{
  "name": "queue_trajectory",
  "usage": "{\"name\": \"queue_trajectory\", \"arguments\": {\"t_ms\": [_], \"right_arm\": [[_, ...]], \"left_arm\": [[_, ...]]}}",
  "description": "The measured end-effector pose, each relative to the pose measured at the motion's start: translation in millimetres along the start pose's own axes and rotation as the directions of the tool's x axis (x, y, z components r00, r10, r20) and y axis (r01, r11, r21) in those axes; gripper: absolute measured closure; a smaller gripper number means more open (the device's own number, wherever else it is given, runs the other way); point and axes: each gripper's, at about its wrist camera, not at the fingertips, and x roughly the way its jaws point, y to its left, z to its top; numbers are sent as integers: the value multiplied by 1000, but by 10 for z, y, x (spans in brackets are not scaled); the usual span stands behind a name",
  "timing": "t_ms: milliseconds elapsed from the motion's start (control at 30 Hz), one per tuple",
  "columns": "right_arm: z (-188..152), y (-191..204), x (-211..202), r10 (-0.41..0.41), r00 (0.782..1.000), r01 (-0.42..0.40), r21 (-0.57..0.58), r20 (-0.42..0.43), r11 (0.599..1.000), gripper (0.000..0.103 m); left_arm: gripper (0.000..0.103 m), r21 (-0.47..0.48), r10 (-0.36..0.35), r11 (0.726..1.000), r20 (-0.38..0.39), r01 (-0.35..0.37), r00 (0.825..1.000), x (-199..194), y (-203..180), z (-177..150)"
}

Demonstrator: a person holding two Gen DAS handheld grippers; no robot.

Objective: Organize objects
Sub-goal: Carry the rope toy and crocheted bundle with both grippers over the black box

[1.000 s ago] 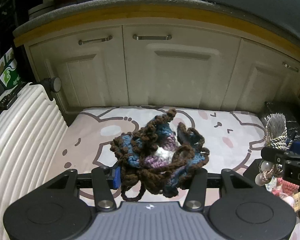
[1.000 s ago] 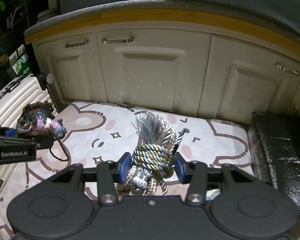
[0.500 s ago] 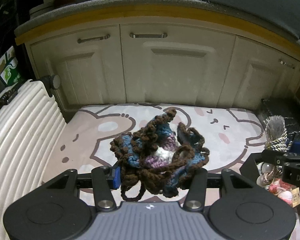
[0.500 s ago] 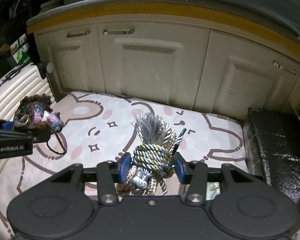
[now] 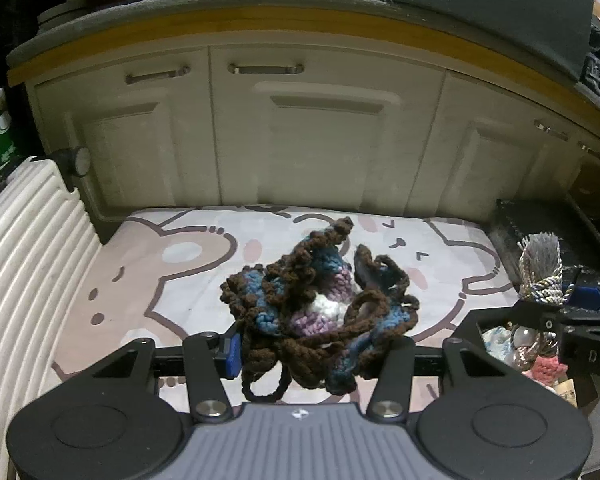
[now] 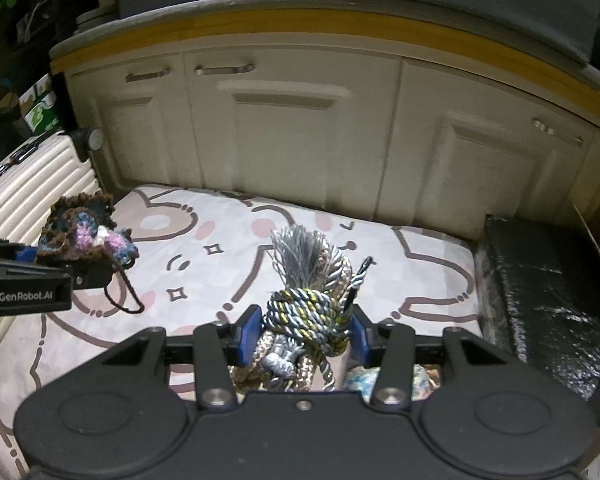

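Mid-task, judging by both loads being carried and none set down yet. Going left to right: ribbed white suitcase walling the left edge. Left gripper holding jaws clamped on the crocheted yarn piece, hanging above the cartoon-print mat. Right gripper pinching jaws on the tasselled cord bundle, hovering over a box of trinkets. Black box closing the right edge; cabinet doors blocking ahead. Offering open room only over the mat's middle.
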Motion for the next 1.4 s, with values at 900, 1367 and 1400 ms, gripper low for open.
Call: {"name": "queue_trajectory", "arguments": {"t_ms": [900, 1367, 1400], "right_arm": [[-282, -1074, -83, -177, 983, 181, 132, -44, 975, 56], [-448, -1292, 256, -279, 949, 283, 8, -146, 959, 55], [-462, -1284, 287, -293, 944, 293, -21, -150, 956, 55]], "left_arm": [[52, 112, -223, 968, -14, 223, 975, 290, -1055, 27], [52, 192, -330, 919, -103, 345, 938, 513, -1519, -66], [52, 199, -339, 913, -111, 355, 934, 534, -1554, -74]]}}
